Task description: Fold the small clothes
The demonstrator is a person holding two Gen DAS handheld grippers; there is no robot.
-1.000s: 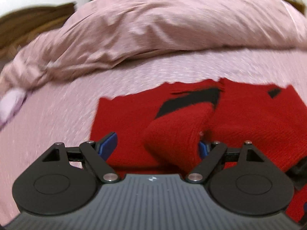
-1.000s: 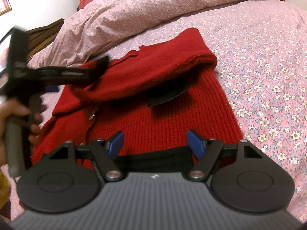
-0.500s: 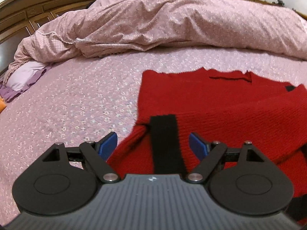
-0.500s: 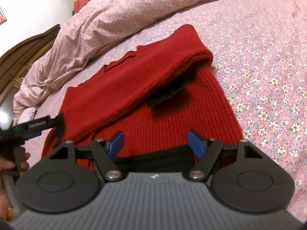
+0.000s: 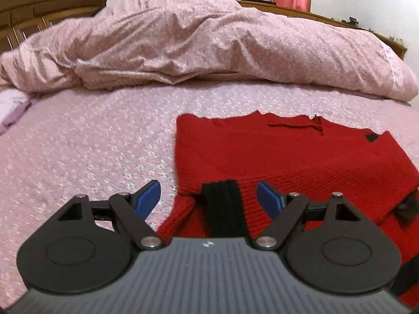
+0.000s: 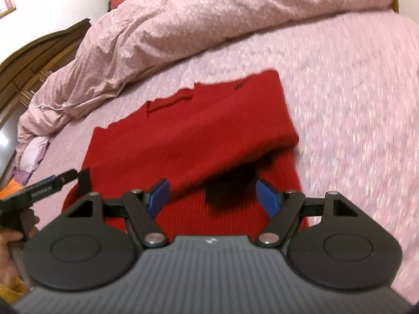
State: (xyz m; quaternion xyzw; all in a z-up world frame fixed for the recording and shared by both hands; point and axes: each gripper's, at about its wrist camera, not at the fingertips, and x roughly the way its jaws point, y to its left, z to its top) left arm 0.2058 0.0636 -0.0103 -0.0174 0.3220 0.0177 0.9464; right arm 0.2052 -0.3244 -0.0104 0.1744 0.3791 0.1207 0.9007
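- Nearest the lens in the left wrist view, the left gripper (image 5: 209, 196) stands with its blue pads wide apart, straddling the black cuff (image 5: 224, 209) of a sleeve; neither pad presses on the knit, so nothing is gripped.
- A second ago a bunched red sleeve rose between those same pads; now the sleeve lies flat across the garment with only its cuff at the near edge, which suggests the sleeve fold has been laid down and let go.
- In the right wrist view the right gripper (image 6: 212, 196) hangs just as wide, its pads clear of the cloth below, holding nothing. The picture is blurred, and the garment sits lower and smaller in frame than a second ago, consistent with the hand lifting away.
- Just beyond both tools, the red knit sweater (image 6: 193, 130) lies on the flowered pink bedsheet (image 5: 78, 144), both sleeves crossed over its body, a black trim patch (image 6: 227, 185) showing under the upper sleeve.
- At the left edge of the right wrist view, a person's hand (image 6: 10, 235) grips the handle of the left tool, set at the sweater's near left corner.
- Judged from this, the sleeves are in and the lengthwise fold of the body is the step left to do.
- Farthest back, a rumpled pink duvet (image 5: 209, 47) is heaped along the bed before a dark wooden headboard (image 5: 39, 5).
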